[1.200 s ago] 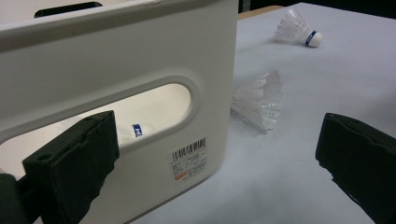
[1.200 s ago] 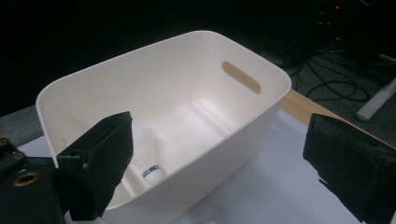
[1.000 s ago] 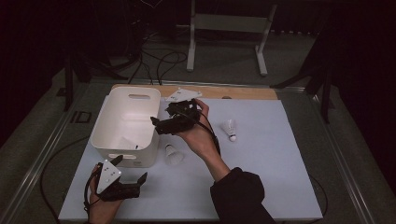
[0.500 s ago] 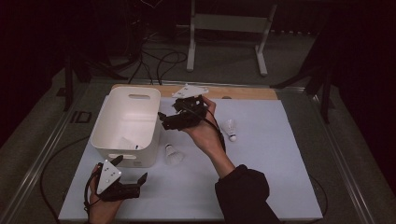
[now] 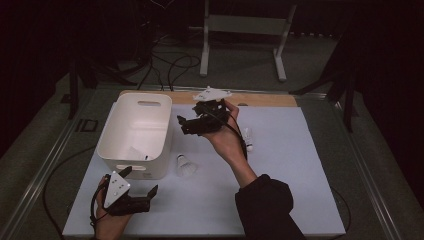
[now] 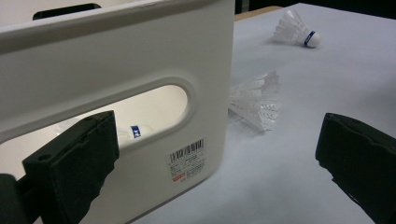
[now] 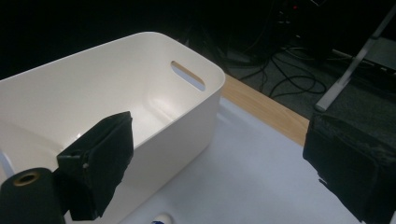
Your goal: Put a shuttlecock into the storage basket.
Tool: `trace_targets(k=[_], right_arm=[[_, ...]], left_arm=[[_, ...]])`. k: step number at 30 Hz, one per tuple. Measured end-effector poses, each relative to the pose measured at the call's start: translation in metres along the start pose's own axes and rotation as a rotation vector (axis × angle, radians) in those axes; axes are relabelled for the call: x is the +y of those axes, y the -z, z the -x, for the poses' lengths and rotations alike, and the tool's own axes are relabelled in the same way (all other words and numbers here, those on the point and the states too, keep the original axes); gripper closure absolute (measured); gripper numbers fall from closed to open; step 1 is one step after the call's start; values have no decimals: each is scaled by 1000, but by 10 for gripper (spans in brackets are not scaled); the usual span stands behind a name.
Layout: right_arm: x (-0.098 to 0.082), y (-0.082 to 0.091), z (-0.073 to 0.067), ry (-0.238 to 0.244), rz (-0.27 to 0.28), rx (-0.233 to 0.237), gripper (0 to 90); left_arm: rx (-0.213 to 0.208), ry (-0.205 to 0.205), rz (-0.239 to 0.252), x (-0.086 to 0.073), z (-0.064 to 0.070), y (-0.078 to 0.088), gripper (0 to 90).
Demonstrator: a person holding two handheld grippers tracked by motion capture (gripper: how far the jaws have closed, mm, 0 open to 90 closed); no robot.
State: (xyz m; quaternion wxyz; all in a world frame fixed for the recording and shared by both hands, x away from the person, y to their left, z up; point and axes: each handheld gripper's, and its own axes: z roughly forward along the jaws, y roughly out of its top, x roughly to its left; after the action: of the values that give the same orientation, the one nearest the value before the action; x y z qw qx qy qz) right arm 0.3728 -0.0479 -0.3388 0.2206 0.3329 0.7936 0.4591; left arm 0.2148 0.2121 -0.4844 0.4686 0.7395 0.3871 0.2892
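From the high view, we held our right gripper (image 5: 189, 125) lifted beside the white bin (image 5: 136, 134), just off its right rim, jaws parted with nothing between them. Our left gripper (image 5: 145, 187) rested low on the desk (image 5: 280, 190) in front of the bin, jaws spread and empty. One shuttlecock (image 5: 185, 165) lay on the desk just beside the bin's front right corner; another (image 5: 248, 139) lay farther right of the bin, behind our right wrist.

In the left gripper view, the jaws stood wide apart before the bin's near wall (image 6: 116, 70). Through its handle slot we saw a shuttlecock (image 6: 133, 132) already inside, with a blue band. The nearest one (image 6: 254, 103) lay just right of the bin, feathers toward us. A barcode sticker (image 6: 187, 158) sat low on the wall; its print was too small to read.

In the right gripper view, the open jaws looked down over the bin's rim (image 7: 205, 74).

We judged the shuttlecocks very light and fragile: the feather skirt would crush, so the firm cork end was the place to pinch, gently.
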Motion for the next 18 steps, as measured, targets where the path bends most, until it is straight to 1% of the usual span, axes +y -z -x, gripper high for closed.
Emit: trace_targets(k=[1,8,18], right_arm=[[0,1,2,6,0,0,86],[0,2,7,4,0,-19,86],[-2,3,13,-1,3,-34,86]], left_arm=[[-1,1,0,0,0,0,0],[0,2,1,0,0,0,0],[0,1,0,0,0,0,0]])
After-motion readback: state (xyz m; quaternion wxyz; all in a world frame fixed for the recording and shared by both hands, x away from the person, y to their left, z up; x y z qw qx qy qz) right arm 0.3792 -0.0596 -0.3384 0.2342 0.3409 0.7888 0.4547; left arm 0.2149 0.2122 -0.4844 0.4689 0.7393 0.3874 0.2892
